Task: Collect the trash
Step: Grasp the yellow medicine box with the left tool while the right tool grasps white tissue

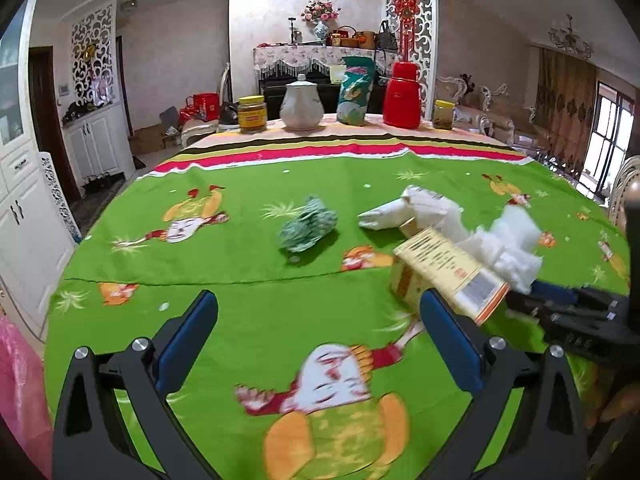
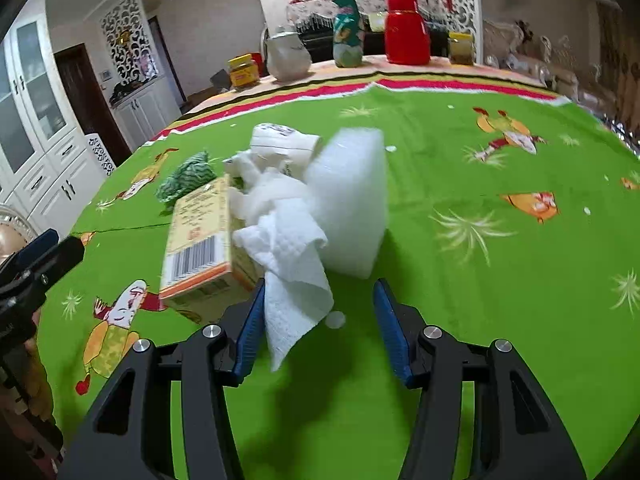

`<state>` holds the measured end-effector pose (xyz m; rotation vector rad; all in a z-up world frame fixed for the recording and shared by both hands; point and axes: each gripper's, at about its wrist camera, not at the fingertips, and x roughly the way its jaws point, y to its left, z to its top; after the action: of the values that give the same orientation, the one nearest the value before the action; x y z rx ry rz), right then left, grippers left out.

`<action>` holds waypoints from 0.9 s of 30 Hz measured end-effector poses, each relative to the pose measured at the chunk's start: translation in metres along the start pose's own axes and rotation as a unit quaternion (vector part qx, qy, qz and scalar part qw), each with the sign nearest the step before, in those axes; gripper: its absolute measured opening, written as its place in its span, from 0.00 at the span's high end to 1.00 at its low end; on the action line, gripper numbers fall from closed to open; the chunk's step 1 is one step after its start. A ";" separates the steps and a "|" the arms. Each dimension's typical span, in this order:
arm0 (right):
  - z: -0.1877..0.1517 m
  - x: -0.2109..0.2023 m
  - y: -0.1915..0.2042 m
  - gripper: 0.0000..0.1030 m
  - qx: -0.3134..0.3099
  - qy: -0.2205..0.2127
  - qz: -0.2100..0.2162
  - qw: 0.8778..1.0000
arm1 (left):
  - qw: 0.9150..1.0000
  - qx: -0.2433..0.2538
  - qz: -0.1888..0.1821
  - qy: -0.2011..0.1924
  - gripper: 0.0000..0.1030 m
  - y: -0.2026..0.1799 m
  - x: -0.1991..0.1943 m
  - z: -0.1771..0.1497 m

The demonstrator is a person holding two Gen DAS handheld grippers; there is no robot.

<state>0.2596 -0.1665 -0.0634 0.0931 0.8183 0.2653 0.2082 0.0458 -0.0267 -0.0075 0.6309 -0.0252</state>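
Yellow carton [image 2: 200,240] shows a barcode; its print is unreadable.

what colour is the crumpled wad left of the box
Green and white striped wad, clearest in the right wrist view.

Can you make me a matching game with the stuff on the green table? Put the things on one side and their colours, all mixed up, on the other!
Things:
1. tall plastic flask at the far end of the table
2. crumpled ball of patterned paper
3. long cardboard box with a barcode
4. soft paper towel in front of the right claw

Colours:
A. white
B. yellow
C. red
D. green and white

Right pairs: 1-C, 2-D, 3-B, 4-A
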 end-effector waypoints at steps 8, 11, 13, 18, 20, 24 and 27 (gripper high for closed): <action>-0.001 -0.025 -0.032 0.50 0.032 -0.028 -0.004 0.999 | 0.999 0.010 -0.028 0.041 0.05 -0.057 0.038 0.013; -0.002 -0.035 -0.050 0.49 0.058 -0.038 -0.001 0.998 | 0.998 0.009 -0.024 0.051 0.05 -0.076 0.052 0.017; 0.000 -0.040 -0.057 0.49 0.064 -0.045 -0.004 0.997 | 0.998 0.016 -0.016 0.055 0.05 -0.089 0.060 0.017; 0.004 -0.055 -0.069 0.49 0.073 -0.069 -0.017 0.995 | 0.997 0.033 0.002 0.075 0.04 -0.103 0.080 0.010; 0.004 -0.057 -0.071 0.48 0.075 -0.071 -0.013 0.995 | 0.997 0.029 -0.001 0.076 0.08 -0.101 0.080 0.009; 0.003 -0.048 -0.059 0.42 0.060 -0.060 0.015 0.996 | 0.996 0.051 -0.015 0.069 0.31 -0.098 0.069 0.005; 0.003 -0.040 -0.046 0.39 0.042 -0.050 0.030 0.997 | 0.996 0.070 0.000 0.060 0.33 -0.088 0.058 -0.001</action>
<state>0.2448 -0.2219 -0.0414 0.2091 0.7277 0.2802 0.2523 -0.0439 -0.0607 0.1307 0.7488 -0.0714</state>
